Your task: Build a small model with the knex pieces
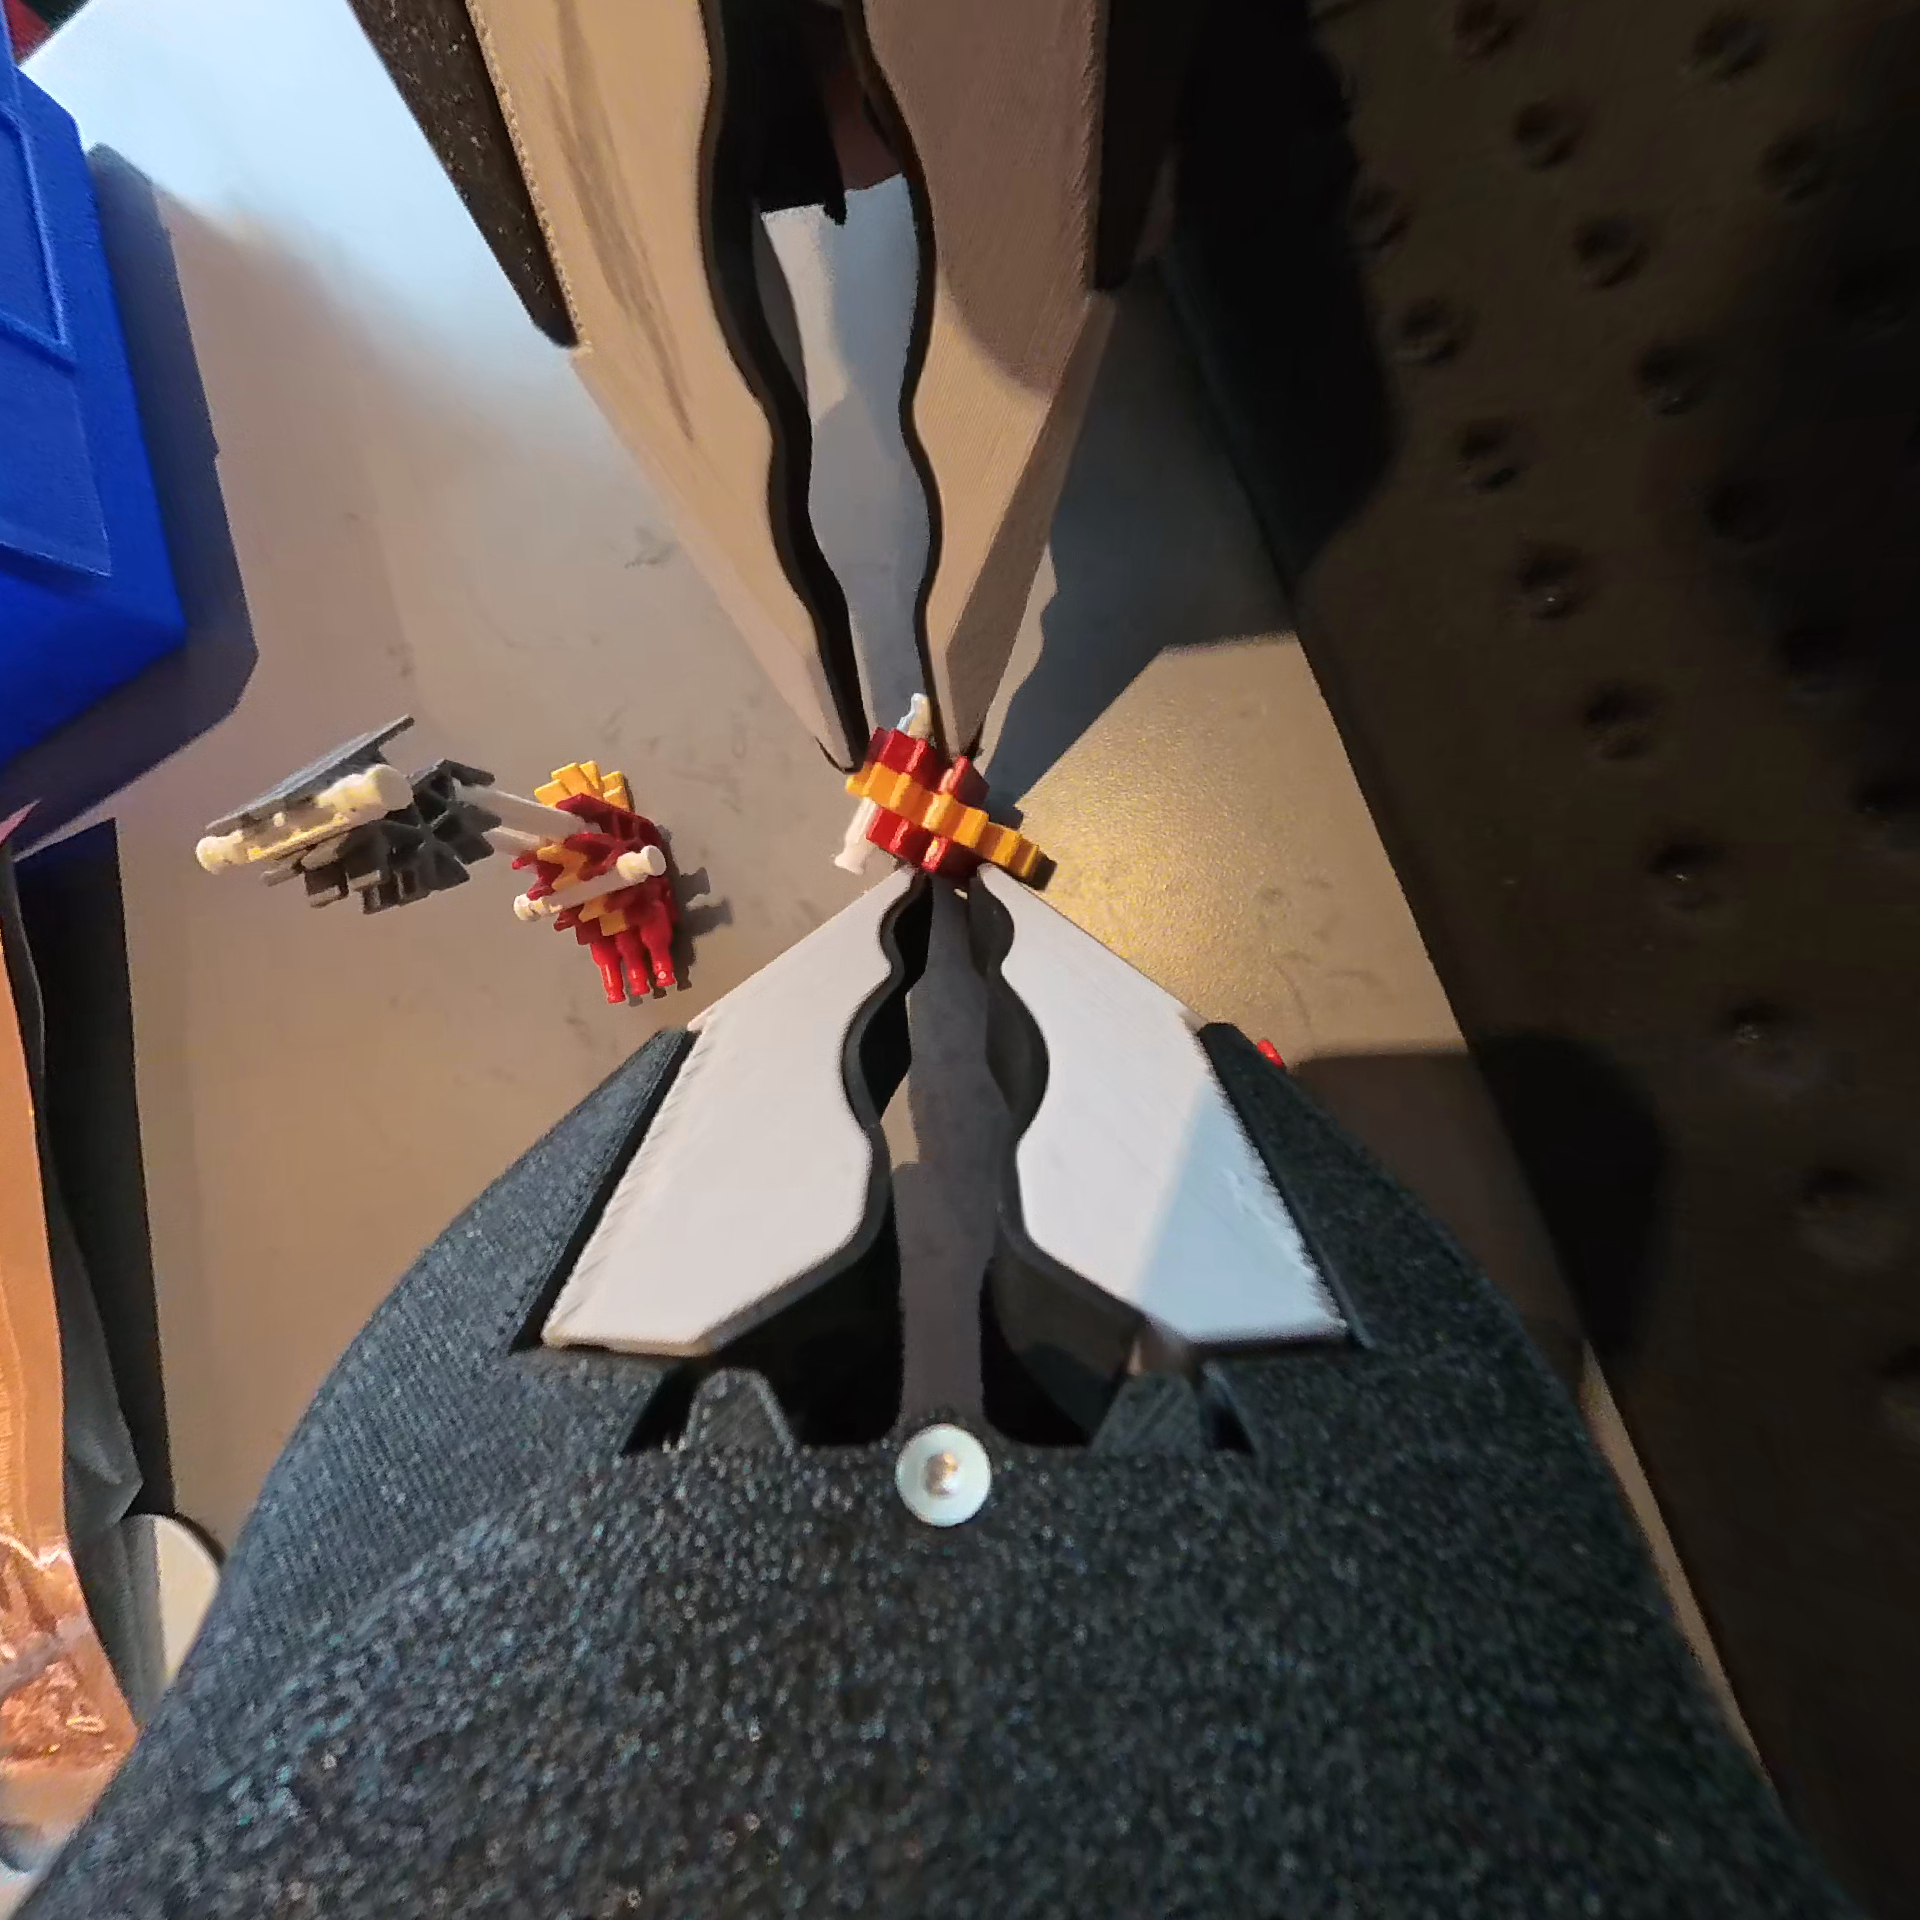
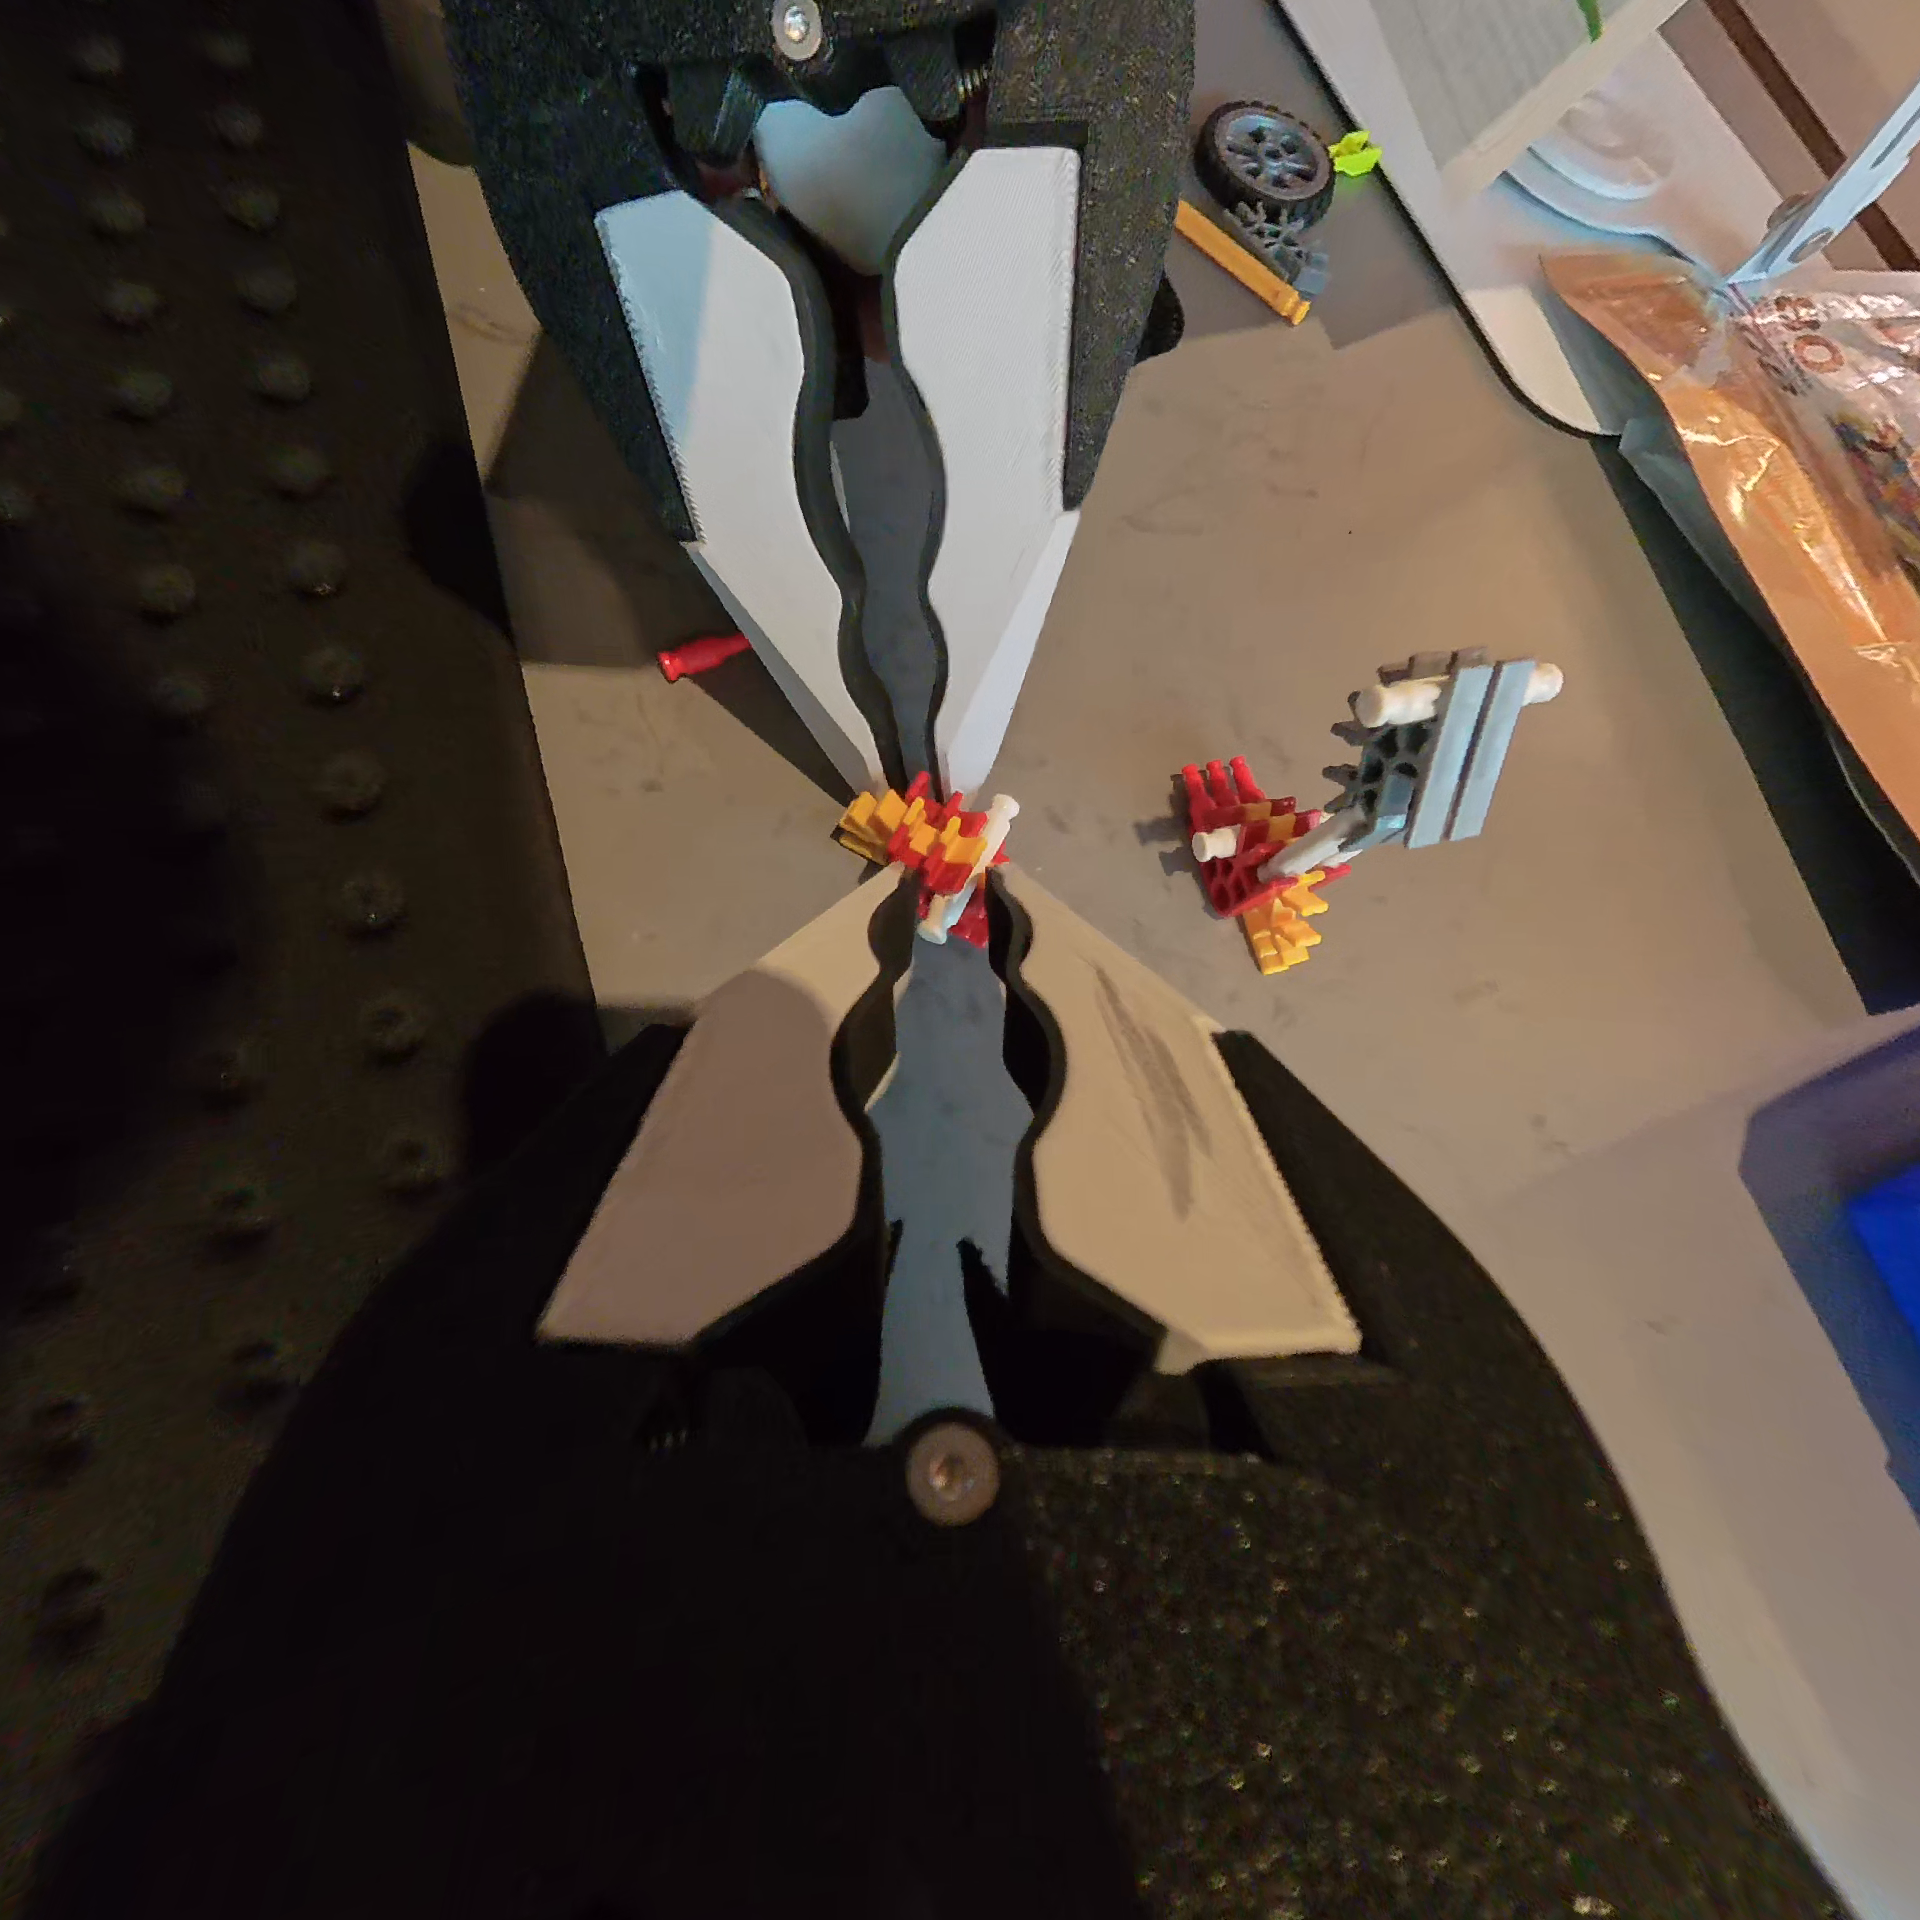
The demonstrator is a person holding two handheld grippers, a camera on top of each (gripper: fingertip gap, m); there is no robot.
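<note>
Two grippers are met tip to tip over a grey tabletop (image 2: 1351,1091), and both are clamped on one small cluster of red and yellow toy connectors (image 1: 928,805) threaded on a white rod. The left gripper (image 1: 943,883) is closed on the cluster from the near side in the left wrist view, its jaws drawn together on it; the right gripper (image 2: 940,883) is closed on it likewise in its own view, so the cluster is held between the four fingertips just above the table. Just beside it, a second assembly (image 2: 1351,810) of red, yellow and grey connectors with white rods is seen lying on the table. A loose red rod (image 2: 704,657) lies by the left gripper's finger. Farther off, a small black wheel (image 2: 1264,161) and a yellow rod (image 2: 1242,265) are seen. A blue bin (image 1: 62,436) stands at the edge. No legible writing is seen.
</note>
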